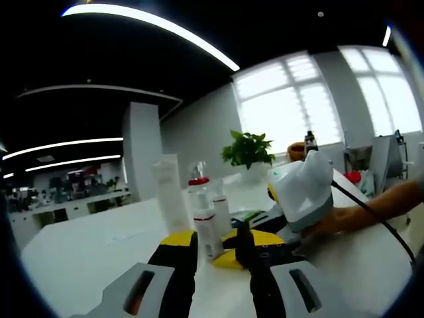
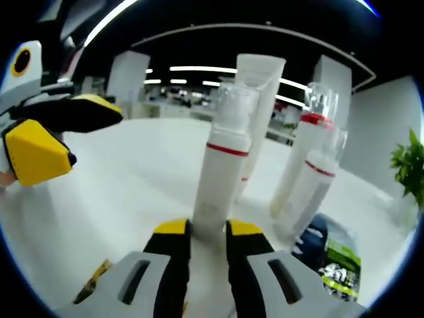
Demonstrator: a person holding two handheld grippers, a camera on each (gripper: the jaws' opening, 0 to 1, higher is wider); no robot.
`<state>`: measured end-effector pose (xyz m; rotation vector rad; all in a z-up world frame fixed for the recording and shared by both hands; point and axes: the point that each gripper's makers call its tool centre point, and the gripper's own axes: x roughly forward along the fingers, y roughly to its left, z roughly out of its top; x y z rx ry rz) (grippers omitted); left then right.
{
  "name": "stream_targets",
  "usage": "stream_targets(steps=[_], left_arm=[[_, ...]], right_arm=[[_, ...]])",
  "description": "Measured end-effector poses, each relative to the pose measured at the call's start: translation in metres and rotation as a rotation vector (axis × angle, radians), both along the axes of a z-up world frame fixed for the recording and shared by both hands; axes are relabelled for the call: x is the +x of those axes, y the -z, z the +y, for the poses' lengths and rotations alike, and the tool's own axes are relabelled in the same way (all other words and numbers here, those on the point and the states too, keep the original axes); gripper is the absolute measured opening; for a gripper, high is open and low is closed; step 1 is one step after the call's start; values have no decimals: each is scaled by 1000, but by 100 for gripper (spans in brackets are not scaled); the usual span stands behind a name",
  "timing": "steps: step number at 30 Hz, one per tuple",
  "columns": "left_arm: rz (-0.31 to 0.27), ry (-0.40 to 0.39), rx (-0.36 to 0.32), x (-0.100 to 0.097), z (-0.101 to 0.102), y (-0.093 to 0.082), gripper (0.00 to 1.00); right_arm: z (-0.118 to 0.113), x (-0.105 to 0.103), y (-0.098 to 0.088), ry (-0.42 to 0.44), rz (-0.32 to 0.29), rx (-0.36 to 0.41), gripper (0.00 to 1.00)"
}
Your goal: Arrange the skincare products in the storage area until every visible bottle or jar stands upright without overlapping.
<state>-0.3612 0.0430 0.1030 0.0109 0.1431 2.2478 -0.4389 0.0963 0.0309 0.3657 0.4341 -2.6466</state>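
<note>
I am looking across a white table (image 2: 132, 185) in a bright open office, and the tall white tube (image 2: 258, 99) standing upright on it is my landmark for everything else. Just in front of that tube stands a slim white pump bottle (image 2: 222, 172) with a red band and clear cap; my right gripper (image 2: 209, 232) has its yellow-tipped jaws closed against the bottle's base, one on each side. To the right of the tube stand two more red-banded bottles (image 2: 301, 165), close together, both upright. Lower and further right of the tube lies a dark packet with green print (image 2: 338, 265), flat on the table (I cannot tell what it holds). My left gripper (image 1: 215, 248) hovers well left of the tube in the right gripper view, jaws apart and holding nothing. The risk I judge greatest: the grip sits very low on a tall, narrow bottle, so any twist or quick lift could tip it into the tube behind, or sweep it sideways into the neighbouring pair and topple them.
</note>
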Motion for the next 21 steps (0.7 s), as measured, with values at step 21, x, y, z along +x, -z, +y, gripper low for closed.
stream_targets(steps=[21], left_arm=[[-2, -10, 10, -2, -3, -2, 30]], right_arm=[[4, 12, -3, 1, -46, -42, 14]])
